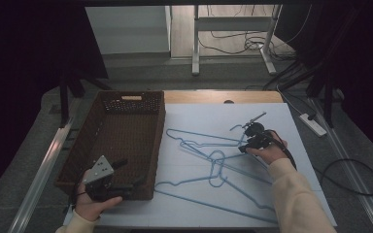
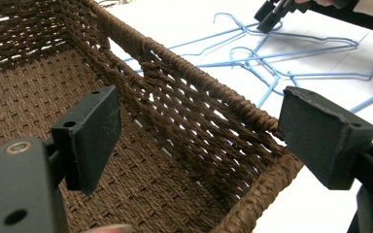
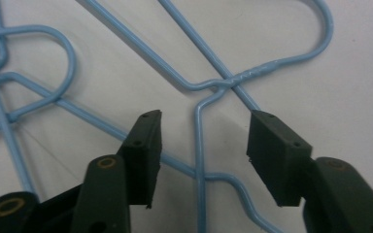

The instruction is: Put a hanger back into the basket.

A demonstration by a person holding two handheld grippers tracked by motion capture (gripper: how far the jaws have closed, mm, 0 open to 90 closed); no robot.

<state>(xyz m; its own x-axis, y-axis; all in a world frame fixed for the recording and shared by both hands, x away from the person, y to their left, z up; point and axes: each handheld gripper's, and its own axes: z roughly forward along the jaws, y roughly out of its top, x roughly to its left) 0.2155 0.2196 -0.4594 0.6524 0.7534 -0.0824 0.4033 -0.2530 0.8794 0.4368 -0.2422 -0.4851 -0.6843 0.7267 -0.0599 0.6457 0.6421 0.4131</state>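
Blue wire hangers [image 1: 201, 145] lie tangled on the white sheet [image 1: 272, 116]. My right gripper [image 1: 244, 147] is low over their right side. In the right gripper view it [image 3: 201, 150] stands open, and one hanger's neck wire [image 3: 197, 141] runs up between the pads, touching neither. A brown woven basket [image 1: 121, 141] stands on the left. My left gripper [image 1: 128, 174] is open at the basket's near right corner. In the left gripper view it [image 2: 199, 136] straddles the basket's woven wall [image 2: 199, 111], one pad inside and one outside, both apart from it. The hangers [image 2: 272, 58] lie beyond.
The white sheet covers most of the table, with a strip of bare wood [image 1: 213, 96] at the back. A power strip [image 1: 313, 124] and cables [image 1: 354, 170] lie on the floor to the right. A desk frame [image 1: 233, 29] stands farther back.
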